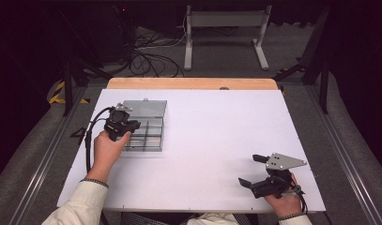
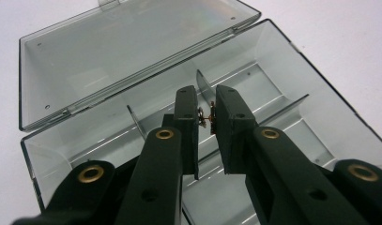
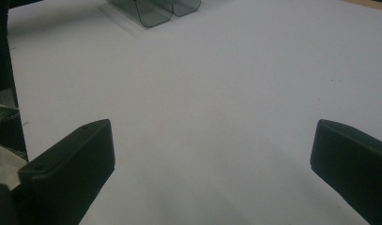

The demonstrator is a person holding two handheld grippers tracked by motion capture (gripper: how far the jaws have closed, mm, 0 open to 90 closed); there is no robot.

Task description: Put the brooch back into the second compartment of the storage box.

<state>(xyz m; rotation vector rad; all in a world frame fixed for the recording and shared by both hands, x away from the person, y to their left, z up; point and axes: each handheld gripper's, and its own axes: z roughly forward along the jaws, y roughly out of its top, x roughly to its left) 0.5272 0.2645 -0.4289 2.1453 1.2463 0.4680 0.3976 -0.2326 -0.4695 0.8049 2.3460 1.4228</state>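
Bright, even light on the white table [image 1: 207,140], dark surroundings, soft shadows, slightly blurry close-ups.

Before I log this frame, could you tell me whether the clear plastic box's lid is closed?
No; in the left gripper view the lid lies folded back flat behind the open compartment box.

Left hand [image 1: 106,149] reaches forward with the left gripper [image 2: 207,117], jaws pinched nearly together around some tiny bit, while the right gripper [image 1: 252,170] sits near the body with jaws wide apart.
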